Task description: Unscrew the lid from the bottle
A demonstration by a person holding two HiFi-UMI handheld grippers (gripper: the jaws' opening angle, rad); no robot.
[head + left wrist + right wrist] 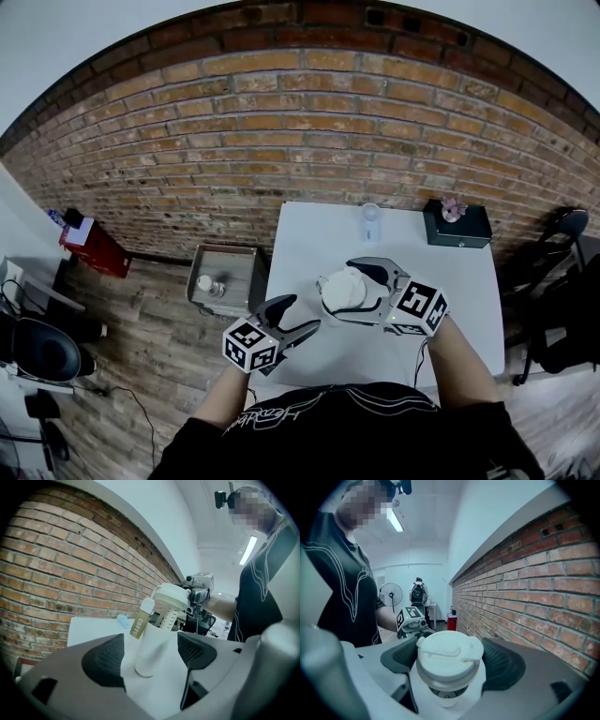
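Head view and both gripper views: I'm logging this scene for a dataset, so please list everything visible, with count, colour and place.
table: one, white, against the brick wall
bottle: one, white, upright on the table near the person
lid: one, white, at the bottle's top
COFFEE-marked stick: one, brown, right behind the bottle or in it, cannot tell which
clear bottle: one, at the table's far edge
box: one, black, at the table's far right corner, with a pink item on top
crate: one, grey, on the floor left of the table, with a small pale item inside
red box: one, on the floor far left
left gripper: one, grey, jaws apart on either side of the bottle
right gripper: one, grey, shut on the lid
forearms: two, bare
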